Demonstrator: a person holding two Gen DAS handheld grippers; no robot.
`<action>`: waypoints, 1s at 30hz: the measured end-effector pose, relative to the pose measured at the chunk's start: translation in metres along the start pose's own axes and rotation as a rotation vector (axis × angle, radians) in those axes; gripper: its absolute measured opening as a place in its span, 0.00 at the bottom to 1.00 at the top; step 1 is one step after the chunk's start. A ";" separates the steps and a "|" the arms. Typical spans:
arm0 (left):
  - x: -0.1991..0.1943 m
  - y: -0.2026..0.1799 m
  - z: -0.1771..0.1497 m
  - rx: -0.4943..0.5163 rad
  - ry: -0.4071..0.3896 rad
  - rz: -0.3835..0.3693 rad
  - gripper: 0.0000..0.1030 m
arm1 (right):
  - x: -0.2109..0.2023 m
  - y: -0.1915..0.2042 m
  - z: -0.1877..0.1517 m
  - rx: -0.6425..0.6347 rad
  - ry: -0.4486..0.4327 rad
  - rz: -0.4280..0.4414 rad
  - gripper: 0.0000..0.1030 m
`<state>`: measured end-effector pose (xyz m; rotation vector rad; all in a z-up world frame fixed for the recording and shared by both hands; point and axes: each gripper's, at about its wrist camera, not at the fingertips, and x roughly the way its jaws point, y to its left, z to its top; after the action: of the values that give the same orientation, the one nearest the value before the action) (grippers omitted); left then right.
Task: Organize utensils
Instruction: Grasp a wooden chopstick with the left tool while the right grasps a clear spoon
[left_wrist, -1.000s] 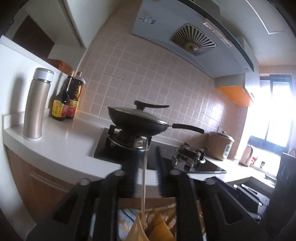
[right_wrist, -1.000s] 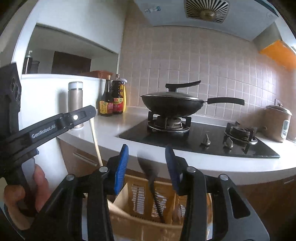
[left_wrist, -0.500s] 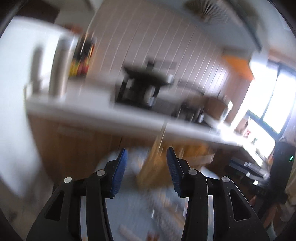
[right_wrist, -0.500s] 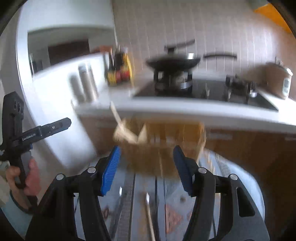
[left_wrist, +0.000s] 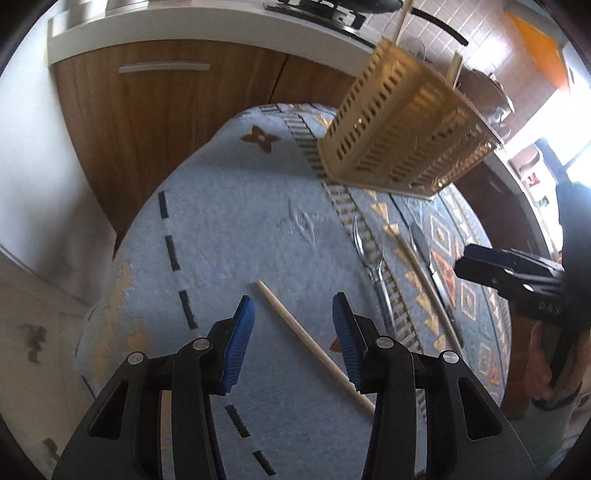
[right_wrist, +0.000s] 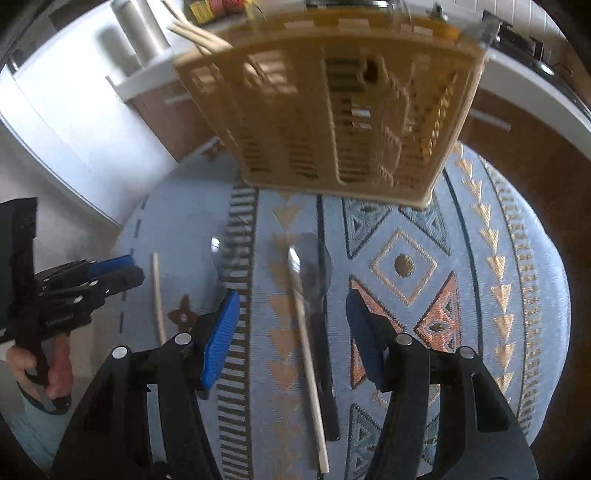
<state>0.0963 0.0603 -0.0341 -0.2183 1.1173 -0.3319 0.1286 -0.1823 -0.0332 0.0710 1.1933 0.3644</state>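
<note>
Hovering over a round table, the left gripper (left_wrist: 293, 310) is holding its blue-padded jaws apart with nothing between the pads, and a pale wooden chopstick (left_wrist: 314, 345) is lying on the cloth directly beneath the gap, running diagonally under the right-hand finger. The right gripper (right_wrist: 291, 325) is likewise standing wide apart and empty, pointing down at a second chopstick (right_wrist: 308, 365) and a dark-handled spoon (right_wrist: 314, 280) that are lying side by side and touching on the cloth below its gap. Seen from the left wrist, a metal spoon (left_wrist: 371, 266) is resting further out, between the first chopstick and the pair under the right gripper. At the far edge of the table a tan slotted utensil basket (right_wrist: 332, 110) is sitting upright, with a few chopsticks (right_wrist: 195, 31) sticking out of its left end compartment; what else it is holding is too blurred to tell. A patterned blue tablecloth (left_wrist: 229, 221) is covering the table, and beyond it wooden cabinet doors (left_wrist: 147, 107) are showing under a white countertop (left_wrist: 184, 27).
</note>
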 end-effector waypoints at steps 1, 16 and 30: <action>0.004 0.000 0.000 0.000 0.006 0.007 0.40 | 0.005 -0.002 0.000 0.004 0.011 0.001 0.55; 0.021 -0.030 -0.007 0.081 -0.036 0.117 0.42 | 0.044 -0.010 0.017 0.025 0.060 -0.021 0.55; 0.031 -0.064 -0.020 0.326 -0.097 0.302 0.11 | 0.038 -0.017 0.013 0.024 0.041 -0.039 0.28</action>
<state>0.0806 -0.0107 -0.0470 0.2200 0.9679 -0.2267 0.1568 -0.1844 -0.0669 0.0619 1.2379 0.3187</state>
